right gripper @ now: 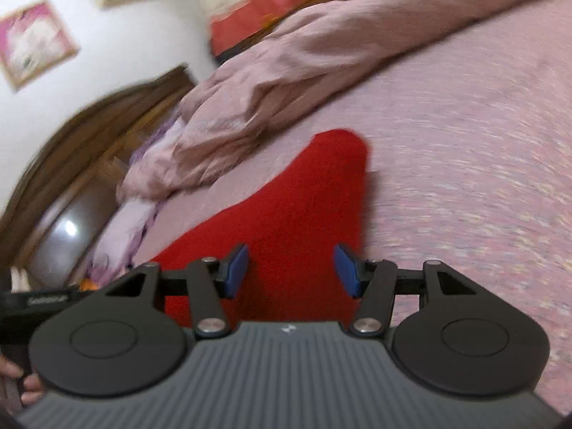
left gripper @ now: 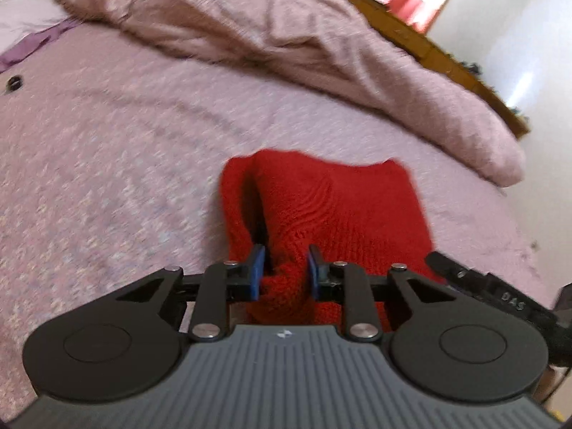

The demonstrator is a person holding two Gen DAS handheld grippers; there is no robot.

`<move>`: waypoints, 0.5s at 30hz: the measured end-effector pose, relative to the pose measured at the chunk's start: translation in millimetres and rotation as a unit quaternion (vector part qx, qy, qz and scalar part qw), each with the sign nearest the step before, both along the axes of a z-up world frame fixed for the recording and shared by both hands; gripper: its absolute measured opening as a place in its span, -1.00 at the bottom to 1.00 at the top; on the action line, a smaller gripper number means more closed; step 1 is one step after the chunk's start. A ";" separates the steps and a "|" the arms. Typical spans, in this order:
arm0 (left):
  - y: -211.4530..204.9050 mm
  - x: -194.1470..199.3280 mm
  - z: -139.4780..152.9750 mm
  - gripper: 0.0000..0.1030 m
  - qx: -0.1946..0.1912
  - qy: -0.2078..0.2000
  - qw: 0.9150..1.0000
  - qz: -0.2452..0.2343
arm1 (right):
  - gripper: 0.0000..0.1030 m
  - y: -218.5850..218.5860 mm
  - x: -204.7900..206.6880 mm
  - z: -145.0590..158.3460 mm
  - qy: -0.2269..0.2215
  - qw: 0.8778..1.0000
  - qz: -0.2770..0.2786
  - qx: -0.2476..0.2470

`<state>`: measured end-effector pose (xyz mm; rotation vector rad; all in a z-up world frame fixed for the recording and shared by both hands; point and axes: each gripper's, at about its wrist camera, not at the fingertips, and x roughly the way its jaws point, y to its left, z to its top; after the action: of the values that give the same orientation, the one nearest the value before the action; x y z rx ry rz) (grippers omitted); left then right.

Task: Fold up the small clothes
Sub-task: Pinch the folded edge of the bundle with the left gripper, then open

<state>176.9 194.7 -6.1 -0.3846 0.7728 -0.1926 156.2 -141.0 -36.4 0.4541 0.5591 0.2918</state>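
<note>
Left wrist view: the left gripper has its blue fingers drawn narrow and pinching a bunched fold of the red knit at the garment's near end. The rest of the knit stretches away from the fingers and lies on the bed, which is covered in a pink speckled spread. One side of the garment is lifted into a loop with a dark gap beneath it, just ahead of the left finger. Beyond the knit, a rumpled pink duvet is heaped along the bed's far edge, against a wooden bed frame. A black part of the right gripper shows at the right border, touching or just over the knit's near right corner; which, the blur hides.

Right wrist view: the right gripper has its fingers standing moderately apart, with nothing clamped between them. The knit lies on the bed below and ahead of them, tapering to a rounded end that points toward the duvet. Whether the fingers touch the cloth cannot be told. The picture is motion-blurred. A hand shows at the lower left border.
</note>
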 end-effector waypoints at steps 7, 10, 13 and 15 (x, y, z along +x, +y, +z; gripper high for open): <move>12.9 2.1 -23.4 -0.42 0.016 0.019 1.000 0.017 | 0.09 40.2 1.6 4.7 -0.009 0.997 0.031 -0.074; 13.2 2.7 -29.3 -0.33 0.017 0.023 0.999 0.022 | 0.09 43.3 5.9 2.6 -0.003 0.996 0.033 -0.083; 9.5 -0.3 -29.3 -0.18 0.030 0.017 0.999 0.030 | 0.11 42.1 8.9 3.0 -0.002 0.996 0.034 -0.082; 6.3 -0.8 -27.8 -0.13 0.030 0.014 0.999 0.031 | 0.15 40.8 8.5 3.9 -0.003 0.996 0.033 -0.079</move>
<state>176.1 200.9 -33.8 -0.3545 0.7915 -0.1048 164.6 -100.2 -32.5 0.2817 0.5866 0.3098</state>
